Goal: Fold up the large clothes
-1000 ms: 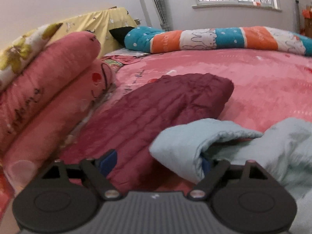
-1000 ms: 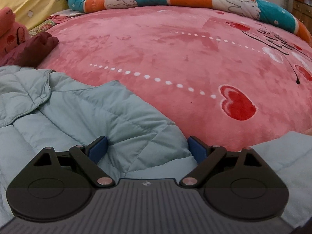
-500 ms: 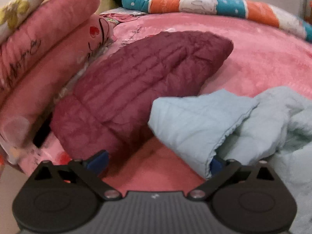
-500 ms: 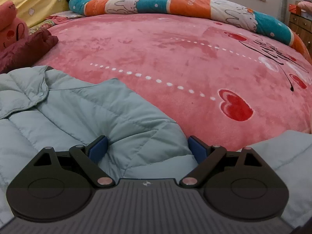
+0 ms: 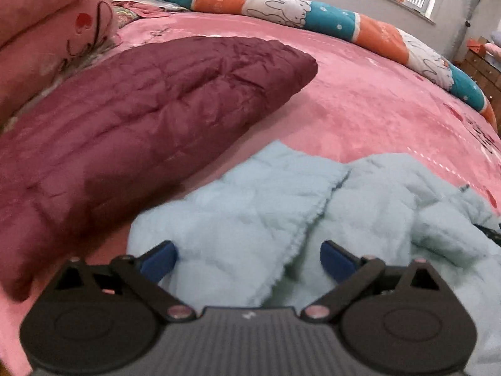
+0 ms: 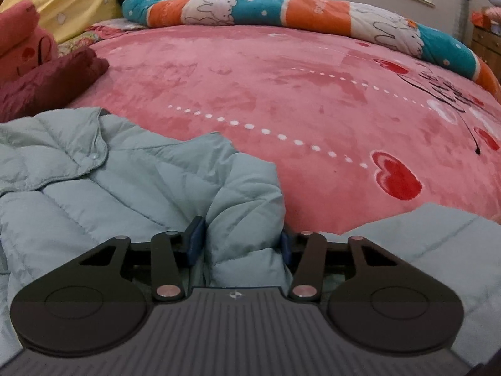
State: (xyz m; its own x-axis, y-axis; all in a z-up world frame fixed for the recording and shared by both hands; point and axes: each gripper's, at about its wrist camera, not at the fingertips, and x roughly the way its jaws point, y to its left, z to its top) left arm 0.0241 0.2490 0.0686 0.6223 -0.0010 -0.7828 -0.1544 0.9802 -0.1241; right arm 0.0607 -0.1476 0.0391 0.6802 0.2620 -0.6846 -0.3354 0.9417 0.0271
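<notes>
A light blue puffer jacket [image 6: 94, 188] lies spread on the pink bed [image 6: 281, 78]. In the right wrist view my right gripper [image 6: 240, 242] is closing, and both pads squeeze a puffy fold [image 6: 244, 206] of the jacket's edge. In the left wrist view my left gripper [image 5: 249, 258] points down at the jacket's sleeve end [image 5: 238, 206]. Its jaws stand wide and are closing slightly. The cloth lies between the blue fingertips [image 5: 158, 258], which do not press on it. More of the jacket [image 5: 391, 213] bunches to the right.
A folded maroon puffer jacket [image 5: 141, 109] lies left of the blue one, also seen as a maroon jacket [image 6: 47, 87] at the far left. Rolled pink blankets [image 5: 47, 31] stack behind it. A striped bolster [image 6: 281, 9] rims the bed's far side. A wooden chest [image 6: 485, 40] stands right.
My right gripper's jaws have come together on the jacket fold. My left gripper has dropped and tipped down, bringing the sleeve end between its fingers.
</notes>
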